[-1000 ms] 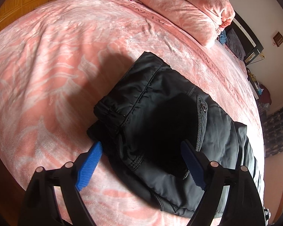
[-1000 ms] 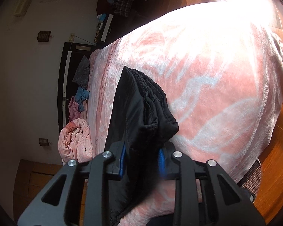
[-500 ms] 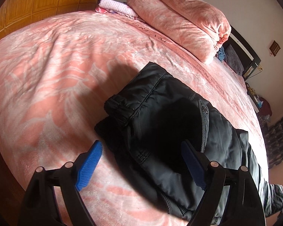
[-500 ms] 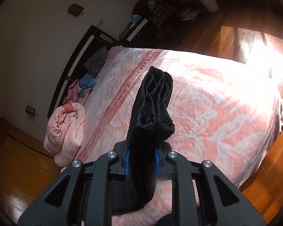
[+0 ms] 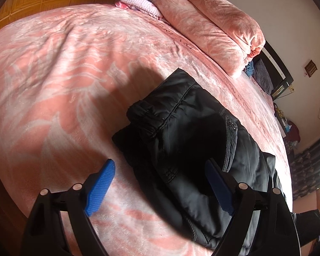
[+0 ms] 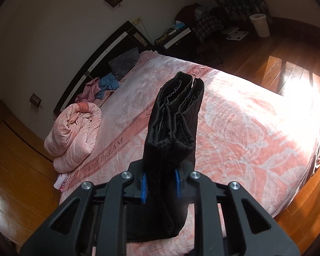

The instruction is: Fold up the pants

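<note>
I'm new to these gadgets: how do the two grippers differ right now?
The left gripper is open, blue pads wide apart above the black pants, gripping nothing. The right gripper is shut on a bunched end of the pants, which sticks out past its fingers. Both have black frames and blue pads.

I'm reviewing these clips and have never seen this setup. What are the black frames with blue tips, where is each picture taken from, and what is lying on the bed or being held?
No robot here: a person holds a two-finger gripper in each hand, each with a fisheye camera looking along its fingers. In the left view, the left gripper is open, blue pads apart, above the black pants lying on the pink bedspread. In the right view, the right gripper is shut on the bunched leg ends of the pants, raised over the bed. A folded pink quilt lies near the headboard.
</note>
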The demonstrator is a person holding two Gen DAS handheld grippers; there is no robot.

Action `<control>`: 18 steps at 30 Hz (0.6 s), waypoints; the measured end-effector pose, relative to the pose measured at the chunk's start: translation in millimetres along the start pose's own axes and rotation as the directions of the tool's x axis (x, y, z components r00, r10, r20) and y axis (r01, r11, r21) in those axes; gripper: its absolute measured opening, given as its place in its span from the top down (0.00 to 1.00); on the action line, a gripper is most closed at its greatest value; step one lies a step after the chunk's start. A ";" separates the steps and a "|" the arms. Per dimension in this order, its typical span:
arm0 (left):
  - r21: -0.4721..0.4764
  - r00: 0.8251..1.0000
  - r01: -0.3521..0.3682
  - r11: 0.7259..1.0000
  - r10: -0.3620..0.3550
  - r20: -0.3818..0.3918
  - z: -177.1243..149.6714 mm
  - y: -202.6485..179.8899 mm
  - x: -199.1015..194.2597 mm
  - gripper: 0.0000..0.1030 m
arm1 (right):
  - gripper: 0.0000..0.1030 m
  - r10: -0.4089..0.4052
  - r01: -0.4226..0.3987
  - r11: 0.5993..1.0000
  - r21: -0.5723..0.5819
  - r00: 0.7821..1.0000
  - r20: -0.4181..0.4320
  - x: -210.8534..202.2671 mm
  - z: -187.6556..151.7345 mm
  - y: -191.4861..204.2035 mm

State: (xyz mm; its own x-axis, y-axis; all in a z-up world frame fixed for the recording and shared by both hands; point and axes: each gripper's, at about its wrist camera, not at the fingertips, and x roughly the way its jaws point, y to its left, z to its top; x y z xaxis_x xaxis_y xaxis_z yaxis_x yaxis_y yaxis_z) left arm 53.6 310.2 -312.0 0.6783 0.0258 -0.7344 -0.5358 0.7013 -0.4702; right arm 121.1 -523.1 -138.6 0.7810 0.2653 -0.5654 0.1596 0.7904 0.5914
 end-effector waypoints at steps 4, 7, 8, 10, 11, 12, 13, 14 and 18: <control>-0.019 1.000 0.019 1.000 -0.020 -0.008 -0.4 3.7 1.1 0.16 | 0.82 -0.006 0.006 0.998 -0.056 1.000 0.005 -0.5 -2.2 23.1; -0.027 1.000 0.027 0.999 -0.027 -0.001 -0.8 5.8 0.0 0.16 | 0.82 -0.009 0.010 0.995 -0.097 1.000 0.008 -1.5 -4.6 37.8; -0.028 1.000 0.028 0.999 -0.028 -0.001 -1.1 6.0 -0.2 0.16 | 0.82 -0.008 0.009 0.994 -0.107 1.000 0.009 -1.6 -5.8 42.8; -0.029 1.000 0.031 0.999 -0.031 0.000 -1.1 6.1 -0.3 0.16 | 0.83 -0.005 0.006 0.992 -0.124 1.000 0.007 -0.7 -7.2 51.0; -0.031 0.999 0.034 0.999 -0.034 0.000 -1.2 6.5 -0.6 0.16 | 0.83 -0.006 0.008 0.991 -0.134 1.000 0.010 -0.5 -8.0 56.3; -0.035 0.999 0.037 0.999 -0.037 -0.001 -1.4 7.1 -0.7 0.16 | 0.83 -0.007 0.009 0.989 -0.144 1.000 0.012 -0.3 -9.0 61.3; -0.039 0.999 0.040 0.998 -0.040 0.001 -1.3 7.8 -1.0 0.16 | 0.83 -0.006 0.008 0.988 -0.155 1.000 0.012 0.1 -10.1 66.5; -0.043 0.999 0.044 0.998 -0.044 0.002 -1.4 8.8 -1.4 0.16 | 0.83 -0.004 0.005 0.987 -0.163 1.000 0.011 0.6 -11.1 71.0; -0.057 0.998 0.056 0.997 -0.056 0.003 -1.7 12.0 -1.5 0.16 | 0.83 -0.001 0.002 0.981 -0.193 1.000 0.009 3.0 -14.4 86.1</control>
State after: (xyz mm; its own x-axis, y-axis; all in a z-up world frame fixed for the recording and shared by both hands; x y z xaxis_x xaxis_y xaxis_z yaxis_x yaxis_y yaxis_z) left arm 45.3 317.3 -317.4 0.7085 -0.0115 -0.7056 -0.5248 0.6599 -0.5377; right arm 128.6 -446.3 -97.7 0.7862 0.2600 -0.5607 0.0420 0.8826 0.4682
